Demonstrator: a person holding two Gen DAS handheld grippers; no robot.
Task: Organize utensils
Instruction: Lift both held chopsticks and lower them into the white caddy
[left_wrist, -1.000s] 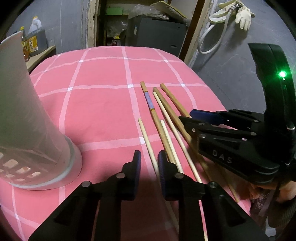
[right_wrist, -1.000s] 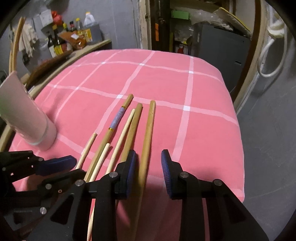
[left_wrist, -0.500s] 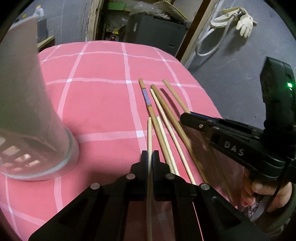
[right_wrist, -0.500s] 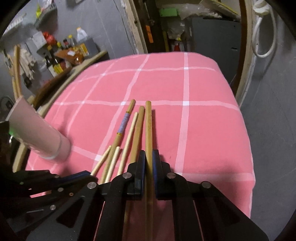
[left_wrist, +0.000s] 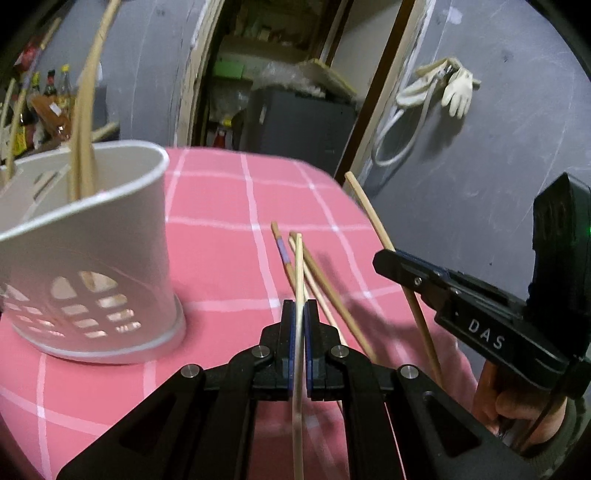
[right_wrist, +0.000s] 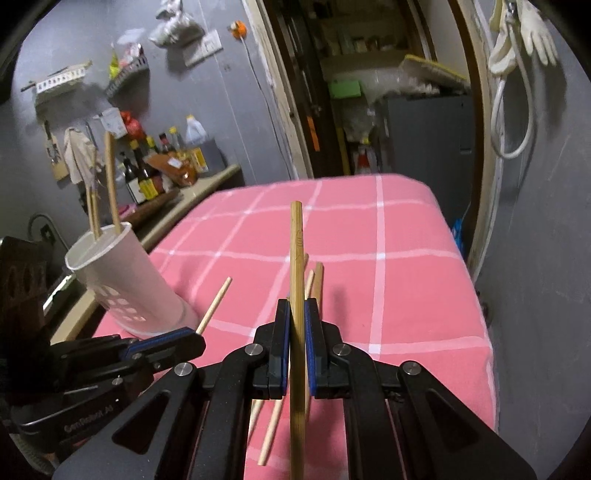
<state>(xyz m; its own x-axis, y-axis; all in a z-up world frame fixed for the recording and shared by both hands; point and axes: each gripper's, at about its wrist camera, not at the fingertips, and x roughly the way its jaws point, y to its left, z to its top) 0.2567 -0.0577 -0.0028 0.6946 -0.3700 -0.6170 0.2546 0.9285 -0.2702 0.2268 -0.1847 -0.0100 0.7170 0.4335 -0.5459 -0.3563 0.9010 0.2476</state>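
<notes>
My left gripper (left_wrist: 299, 325) is shut on a thin pale chopstick (left_wrist: 300, 273) and holds it lifted above the pink checked cloth (left_wrist: 221, 258). My right gripper (right_wrist: 296, 325) is shut on a thicker brown chopstick (right_wrist: 296, 243), also lifted; in the left wrist view that stick (left_wrist: 373, 218) slants up from the right gripper (left_wrist: 391, 258). Several chopsticks (left_wrist: 317, 280) lie on the cloth ahead. A white perforated holder (left_wrist: 92, 243) with chopsticks standing in it is at the left, also in the right wrist view (right_wrist: 122, 280). The left gripper (right_wrist: 192, 338) with its stick (right_wrist: 216, 304) shows at lower left there.
The cloth-covered table ends at the right (right_wrist: 476, 295) beside a grey wall. A counter with bottles (right_wrist: 155, 173) stands behind the holder. A dark cabinet (left_wrist: 295, 125) sits past the far edge. Gloves and a hose (left_wrist: 443, 88) hang on the wall.
Both grippers have risen from the cloth, each with its chopstick held in its jaws. One second ago both were open around the sticks; they closed half a second ago.
</notes>
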